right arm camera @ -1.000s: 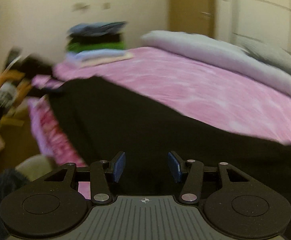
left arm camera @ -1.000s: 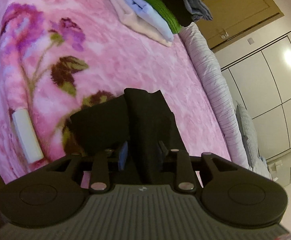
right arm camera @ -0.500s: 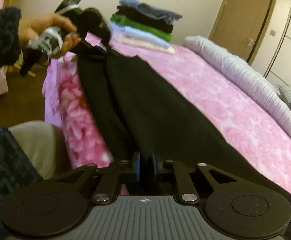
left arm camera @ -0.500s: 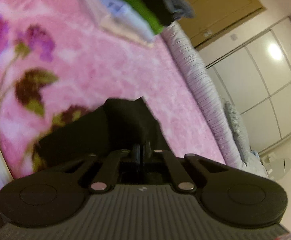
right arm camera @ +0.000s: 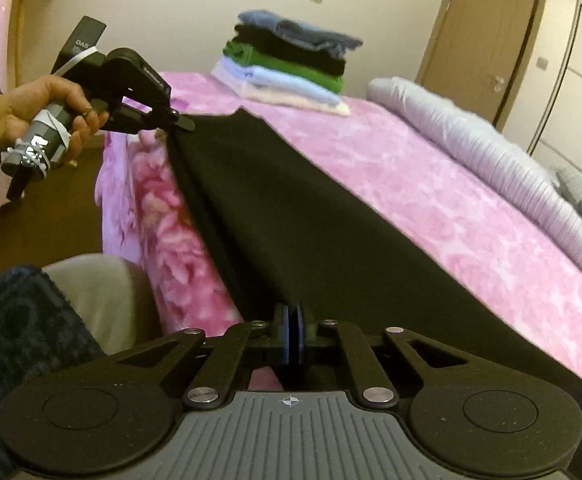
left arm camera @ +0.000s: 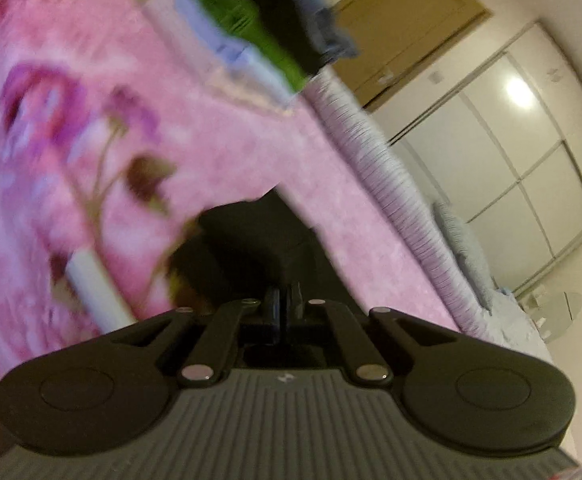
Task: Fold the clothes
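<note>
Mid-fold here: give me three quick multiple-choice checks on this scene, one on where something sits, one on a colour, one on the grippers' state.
1. Where is the folded stack?
A. on the far end of the bed
B. on the floor
C. on the rolled quilt

2. What colour is the garment being handled?
A. green
B. black
C. blue

3. How do the two grippers stand?
A. both open
B. one open, one shut
C. both shut on the garment

Answers:
1 A: the stack rests on the pink blanket at the far end.
2 B: the cloth stretched between the grippers is black.
3 C: the left gripper and right gripper each pinch an end.
</note>
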Available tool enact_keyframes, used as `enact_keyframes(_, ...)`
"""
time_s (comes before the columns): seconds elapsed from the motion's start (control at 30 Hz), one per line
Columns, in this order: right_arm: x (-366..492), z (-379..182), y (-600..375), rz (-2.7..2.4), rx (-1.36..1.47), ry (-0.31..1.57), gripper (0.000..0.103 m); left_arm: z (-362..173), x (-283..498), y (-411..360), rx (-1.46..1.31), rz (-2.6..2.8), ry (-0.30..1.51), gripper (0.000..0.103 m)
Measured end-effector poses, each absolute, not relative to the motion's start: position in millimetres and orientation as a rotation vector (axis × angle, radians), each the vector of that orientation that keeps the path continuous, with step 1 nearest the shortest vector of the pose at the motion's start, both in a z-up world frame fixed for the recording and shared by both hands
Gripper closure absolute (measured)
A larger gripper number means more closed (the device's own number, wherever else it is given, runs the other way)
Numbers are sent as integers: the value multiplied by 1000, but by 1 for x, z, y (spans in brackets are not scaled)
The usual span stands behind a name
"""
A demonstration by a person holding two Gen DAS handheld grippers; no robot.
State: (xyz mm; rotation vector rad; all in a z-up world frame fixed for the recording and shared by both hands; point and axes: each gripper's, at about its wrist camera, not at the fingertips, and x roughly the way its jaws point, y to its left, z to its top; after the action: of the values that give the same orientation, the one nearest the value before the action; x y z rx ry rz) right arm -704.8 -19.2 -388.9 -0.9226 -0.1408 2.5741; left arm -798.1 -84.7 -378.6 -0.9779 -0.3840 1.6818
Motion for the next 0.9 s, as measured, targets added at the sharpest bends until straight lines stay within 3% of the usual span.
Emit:
enact_keyframes(0.33, -710, -404, -19, 2521, -1007, -53, 98, -385, -778, -87, -878, 1793, -180, 102)
enact_keyframes(0.47, -698, -394, -20, 2500, -967, 26, 98, -373, -771, -85, -853, 1866, -52, 94)
enact_keyframes(0.73, -591, -372, 27, 2230, -580, 770, 98, -327, -722, -86, -751, 1816, 76, 98)
enact_keyframes(0.9, -525, -387, 55, 1932, -495, 926, 98, -337, -632, -50, -702, 1490, 201, 95)
